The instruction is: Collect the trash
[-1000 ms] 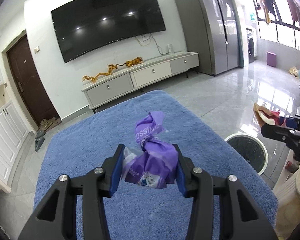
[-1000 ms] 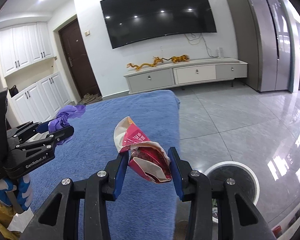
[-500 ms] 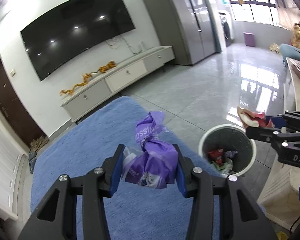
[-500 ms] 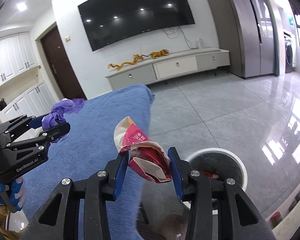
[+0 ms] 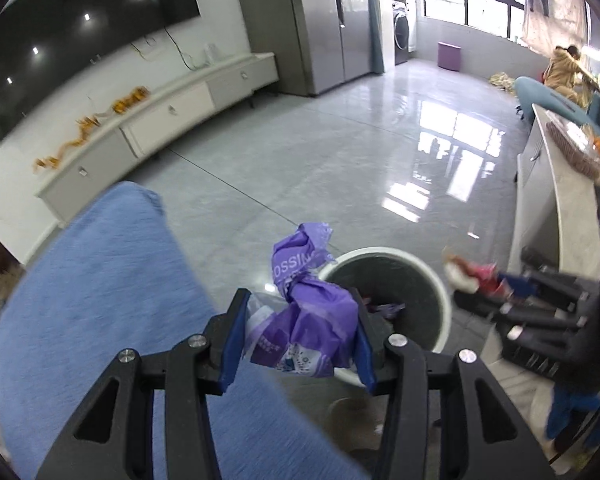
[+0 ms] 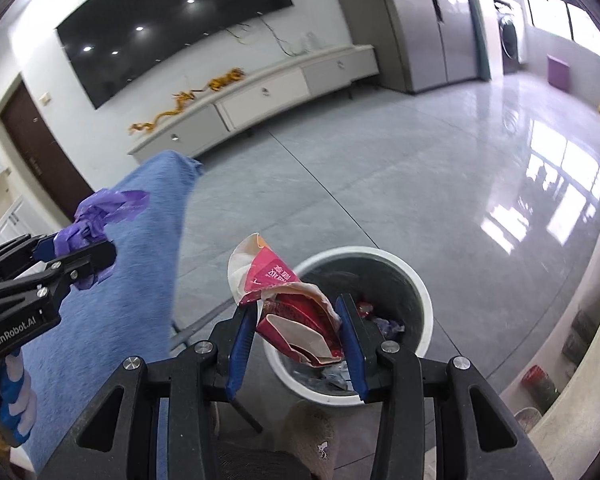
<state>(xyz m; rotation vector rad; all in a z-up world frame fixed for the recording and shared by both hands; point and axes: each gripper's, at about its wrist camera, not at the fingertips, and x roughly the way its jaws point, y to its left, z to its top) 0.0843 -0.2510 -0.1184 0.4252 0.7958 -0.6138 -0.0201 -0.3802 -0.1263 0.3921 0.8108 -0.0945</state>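
Above the white bin [image 6: 416,288], each gripper pinched its wrapper: left gripper [image 5: 300,336] purple, right gripper [image 6: 298,334] red; centring before release seemed wise.

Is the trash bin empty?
No, the bin already has wrappers lying at its bottom, seen past the red wrapper in the right gripper.

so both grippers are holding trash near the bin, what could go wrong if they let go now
The purple wrapper in the left gripper sits near the white bin's rim beside the blue cloth; it might drop outside. The red wrapper in the right gripper is light and crumpled and could drift past the rim. Both grippers converge on one opening and might bump.
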